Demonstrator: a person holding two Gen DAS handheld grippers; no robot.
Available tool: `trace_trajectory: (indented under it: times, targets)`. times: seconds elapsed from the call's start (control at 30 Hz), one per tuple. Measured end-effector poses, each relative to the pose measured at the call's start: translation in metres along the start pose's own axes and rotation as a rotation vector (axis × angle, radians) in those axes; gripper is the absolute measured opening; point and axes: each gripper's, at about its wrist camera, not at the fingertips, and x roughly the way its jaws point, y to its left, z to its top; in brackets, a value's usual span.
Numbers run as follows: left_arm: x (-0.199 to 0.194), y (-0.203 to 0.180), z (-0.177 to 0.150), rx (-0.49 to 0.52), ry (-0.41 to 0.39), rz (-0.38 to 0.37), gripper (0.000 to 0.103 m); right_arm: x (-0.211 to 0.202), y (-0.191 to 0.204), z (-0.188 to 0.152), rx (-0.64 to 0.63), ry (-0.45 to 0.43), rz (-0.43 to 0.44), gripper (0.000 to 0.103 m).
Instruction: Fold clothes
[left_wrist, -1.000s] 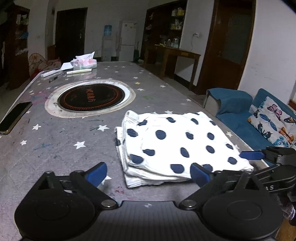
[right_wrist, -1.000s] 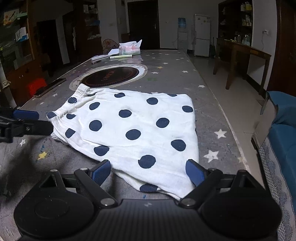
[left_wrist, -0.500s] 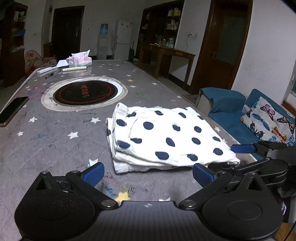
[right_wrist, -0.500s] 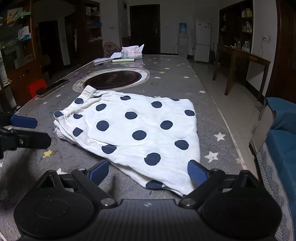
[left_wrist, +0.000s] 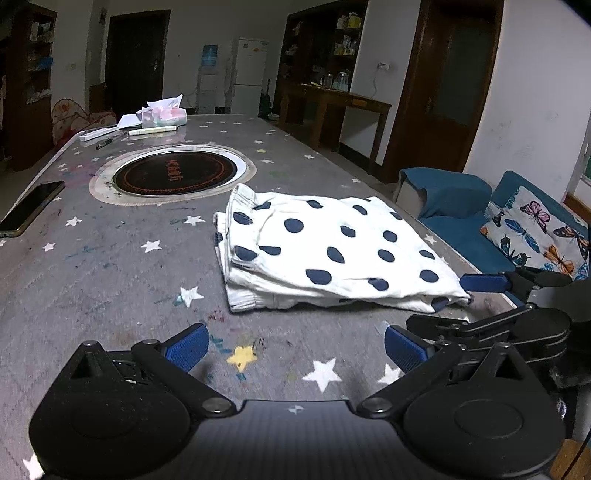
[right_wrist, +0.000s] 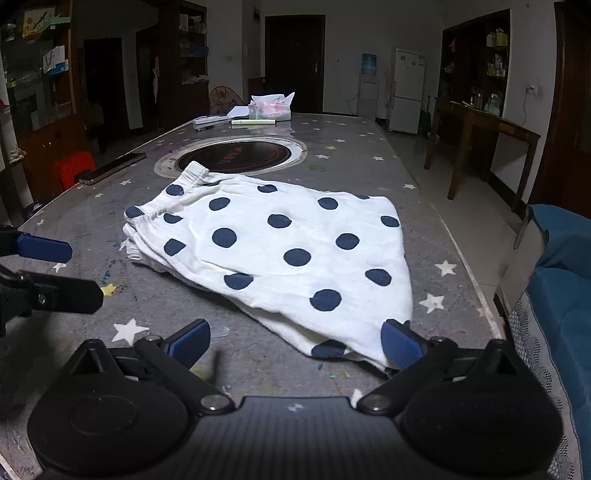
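Note:
A white garment with navy dots lies folded in layers on the grey star-print table; it also shows in the right wrist view. My left gripper is open and empty, a short way in front of the garment's near edge. My right gripper is open and empty at the garment's near corner; its right finger is beside the cloth. The right gripper also shows in the left wrist view, and the left gripper in the right wrist view.
A round black hob inset sits past the garment. A phone lies at the table's left edge. A tissue pack, papers and pens lie at the far end. A blue sofa with a butterfly pillow stands to the right of the table.
Both grippers have drawn back from the garment, towards the near table edge. The garment has stayed folded and still.

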Motion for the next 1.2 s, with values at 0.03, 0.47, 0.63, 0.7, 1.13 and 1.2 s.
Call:
trace_trajectory:
  times: [0.03,0.47,0.63,0.7,1.13,1.2]
  targets:
    - [-0.001,-0.001,-0.001,0.004,0.000,-0.001,0.103,0.000,0.001,-0.001,0.000,0.000,-0.001,0.101]
    - [-0.003,-0.006,-0.006,0.031,-0.003,0.015,0.103,0.000,0.000,-0.005,0.019,-0.002,-0.037,0.103]
    - [-0.002,-0.007,-0.006,0.036,-0.003,0.017,0.103,0.000,0.000,-0.006,0.020,-0.004,-0.036,0.103]
    - [-0.002,-0.008,-0.006,0.039,-0.002,0.017,0.103,0.000,0.000,-0.006,0.021,-0.005,-0.035,0.103]
    - [0.003,-0.013,-0.006,0.080,-0.003,0.032,0.103,0.001,-0.001,-0.006,0.031,-0.007,-0.036,0.103]
    - [0.004,-0.012,-0.005,0.080,-0.003,0.037,0.103,0.002,-0.001,-0.006,0.031,-0.007,-0.038,0.103]
